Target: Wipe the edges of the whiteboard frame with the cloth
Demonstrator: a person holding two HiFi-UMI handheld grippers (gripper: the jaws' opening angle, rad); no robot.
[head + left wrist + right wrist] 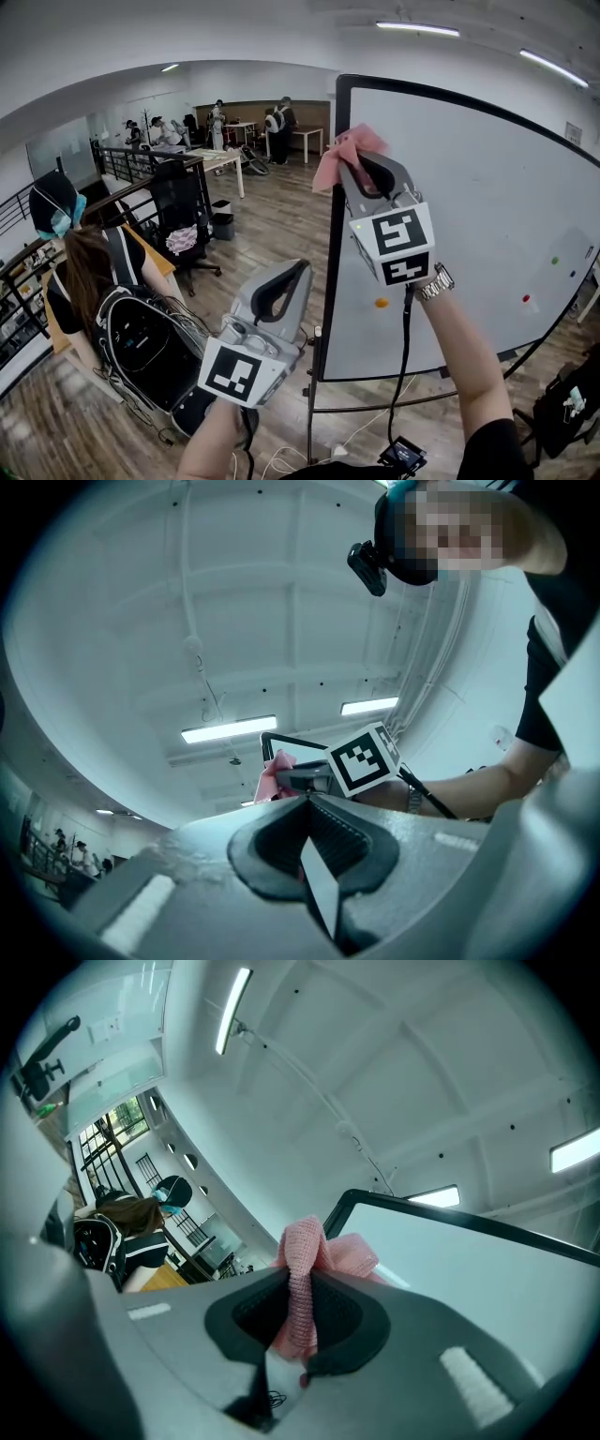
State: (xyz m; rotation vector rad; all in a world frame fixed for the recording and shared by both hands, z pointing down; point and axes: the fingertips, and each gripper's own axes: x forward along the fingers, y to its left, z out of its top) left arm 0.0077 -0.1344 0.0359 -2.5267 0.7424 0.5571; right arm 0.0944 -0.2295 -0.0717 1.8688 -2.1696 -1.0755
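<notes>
Open office with a wood plank floor (272, 225). One whiteboard (469, 216) stands on a stand, with a black frame (335, 244). Two strip lights (417, 28) run above the board. On the board face I count three coloured dots: orange (380, 302), green and red. One black chair (183, 211) stands left of the board. One seated person (94, 281) with a backpack is at lower left, and there are several more people at the far tables. One pink cloth (342, 155) is pinched in the right gripper (354, 161), up at the frame's top left corner; I cannot confirm contact. The left gripper (296, 272) has its jaws pressed together on nothing and is held lower, just left of the frame's left edge.
</notes>
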